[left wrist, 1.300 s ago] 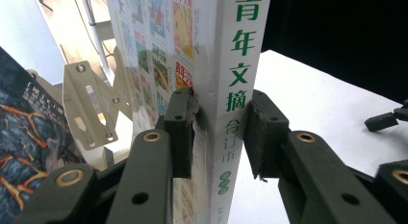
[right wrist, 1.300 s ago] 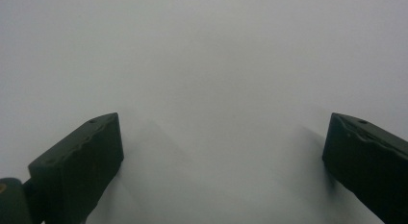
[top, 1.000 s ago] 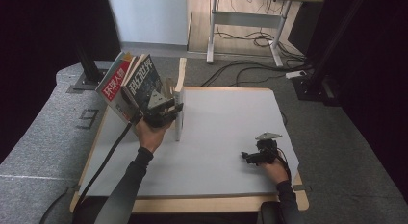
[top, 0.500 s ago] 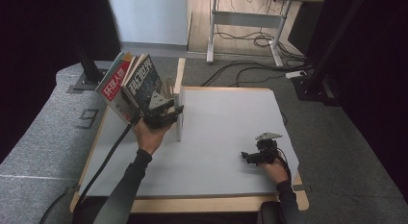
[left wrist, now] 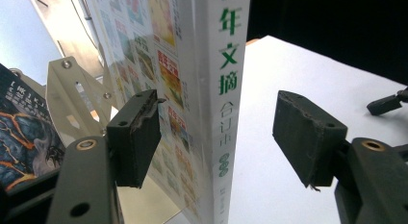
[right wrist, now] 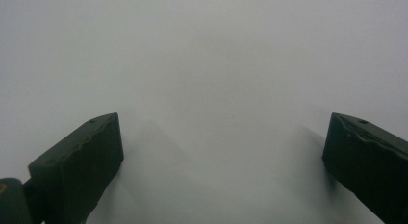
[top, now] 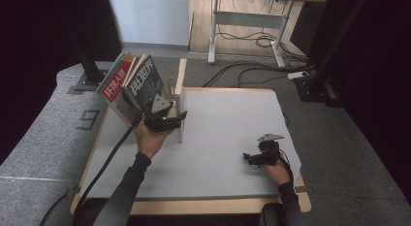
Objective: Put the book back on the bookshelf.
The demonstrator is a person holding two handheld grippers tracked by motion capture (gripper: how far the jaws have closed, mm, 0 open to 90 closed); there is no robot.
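Observation:
A thick white book (left wrist: 223, 89) with green characters on its spine stands upright on the table beside a metal bookend (left wrist: 72, 89). My left gripper (left wrist: 221, 132) straddles the spine. Its jaws have just been opening, and both pads (left wrist: 137, 137) now stand clear of the covers. From above, the left gripper (top: 175, 120) sits against the white book (top: 181, 120) at the table's left. Toward the front right, my right gripper (top: 249, 158) rests low over the white tabletop, open with nothing between its jaws (right wrist: 223, 152).
Two magazines (top: 133, 85) lean to the left behind the bookend at the table's left edge. The white table surface (top: 223, 124) stretches between the two hands. Beyond the table, cables (top: 252, 41) and desk legs lie on the floor.

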